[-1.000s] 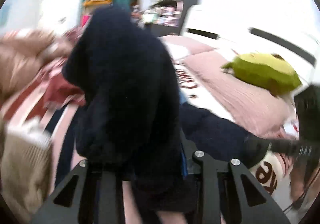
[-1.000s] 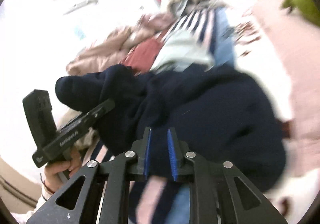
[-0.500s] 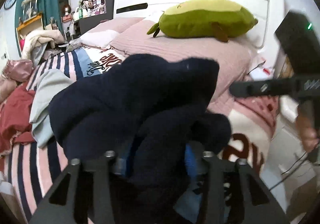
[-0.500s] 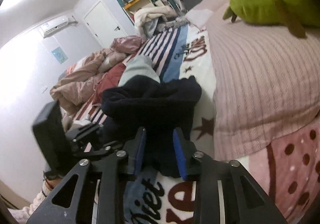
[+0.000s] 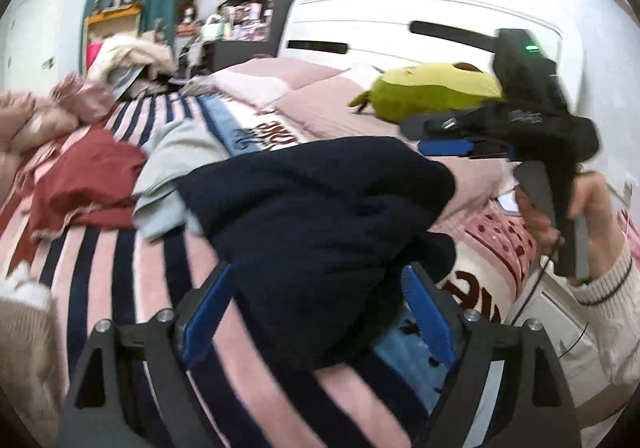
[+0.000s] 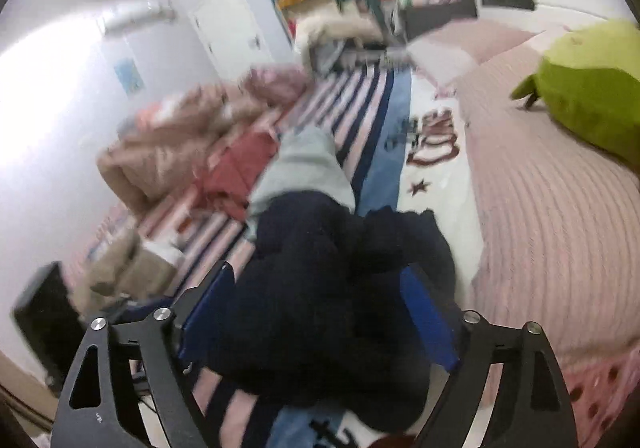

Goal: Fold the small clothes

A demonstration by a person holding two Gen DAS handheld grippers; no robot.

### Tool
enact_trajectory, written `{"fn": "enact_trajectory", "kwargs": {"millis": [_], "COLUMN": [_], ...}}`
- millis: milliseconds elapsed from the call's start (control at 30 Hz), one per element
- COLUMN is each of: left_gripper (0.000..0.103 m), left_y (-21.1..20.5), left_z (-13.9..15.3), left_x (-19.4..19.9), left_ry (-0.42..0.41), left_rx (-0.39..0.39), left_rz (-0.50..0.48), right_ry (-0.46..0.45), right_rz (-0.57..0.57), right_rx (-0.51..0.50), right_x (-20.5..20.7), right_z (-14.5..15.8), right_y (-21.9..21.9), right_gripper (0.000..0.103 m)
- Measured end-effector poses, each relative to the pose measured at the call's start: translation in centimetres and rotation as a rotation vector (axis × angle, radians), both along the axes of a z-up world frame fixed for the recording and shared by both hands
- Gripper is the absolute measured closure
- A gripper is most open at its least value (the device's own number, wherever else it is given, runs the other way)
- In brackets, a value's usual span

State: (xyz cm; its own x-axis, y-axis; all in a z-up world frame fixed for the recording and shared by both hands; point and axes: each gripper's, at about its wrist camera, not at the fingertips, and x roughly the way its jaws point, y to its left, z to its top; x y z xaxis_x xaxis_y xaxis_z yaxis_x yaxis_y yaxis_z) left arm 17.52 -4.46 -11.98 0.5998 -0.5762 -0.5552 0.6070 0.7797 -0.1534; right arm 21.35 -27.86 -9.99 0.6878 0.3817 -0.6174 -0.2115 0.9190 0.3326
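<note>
A dark navy garment (image 5: pixel 320 224) lies bunched on the striped bedspread (image 5: pixel 120 260); it also shows in the right wrist view (image 6: pixel 340 288). My left gripper (image 5: pixel 316 308) is open, its blue pads either side of the garment's near edge. My right gripper (image 6: pixel 316 312) is open too, straddling the same heap. In the left wrist view the right gripper (image 5: pixel 452 136) is held above the bed to the right of the garment.
A pale grey garment (image 5: pixel 180 164) and a red one (image 5: pixel 84 180) lie behind the navy one. A green plush toy (image 5: pixel 432 92) rests on the pink pillows (image 6: pixel 552 216). Beige bedding (image 6: pixel 168 152) is piled at the left. A white headboard (image 5: pixel 400 28) stands behind.
Both grippers have opened and let go of the navy garment, which now lies in a heap on the bed. The right gripper has risen to the right of it.
</note>
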Motion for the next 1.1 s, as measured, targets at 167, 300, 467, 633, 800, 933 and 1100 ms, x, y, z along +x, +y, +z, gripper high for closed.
{"fn": "enact_trajectory", "kwargs": {"millis": [167,300,467,633,800,933,1100], "left_gripper": [0.021,0.021,0.021,0.016,0.008,0.003,0.02], "left_y": [1.5,1.5,0.9,-0.2,-0.9,-1.5,-2.9], "left_z": [-0.9,-1.4,-1.8,-2.7,-4.8,-6.9,-7.5], "left_x": [0.4,0.7,1.1,2.4,5.4,7.8,8.0], "left_ry": [0.048,0.061,0.095,0.175,0.342,0.52,0.524], "left_rx": [-0.055,-0.06,-0.085,-0.128,-0.262,-0.371,-0.337], "left_rz": [0.019,0.008,-0.012,-0.045,-0.059,-0.08,-0.045], "right_ry": [0.139,0.103,0.154,0.177,0.228,0.316,0.348], "right_rz": [0.055,0.037,-0.042,-0.076,-0.14,-0.102,-0.035], "right_rx": [-0.056,-0.123,-0.044,-0.015,-0.075,0.147,0.351], "right_x": [3.4,0.3,-3.9,-5.9,-4.6,-4.0,-4.1], "right_z": [-3.3,-4.9,-8.6,-9.7,-9.6,-11.4,-13.1], "right_y": [1.2,-0.2,-3.7,-5.3,-5.8,-8.0,-8.7], "right_gripper": [0.089,0.095,0.096,0.092,0.036,0.035,0.036]}}
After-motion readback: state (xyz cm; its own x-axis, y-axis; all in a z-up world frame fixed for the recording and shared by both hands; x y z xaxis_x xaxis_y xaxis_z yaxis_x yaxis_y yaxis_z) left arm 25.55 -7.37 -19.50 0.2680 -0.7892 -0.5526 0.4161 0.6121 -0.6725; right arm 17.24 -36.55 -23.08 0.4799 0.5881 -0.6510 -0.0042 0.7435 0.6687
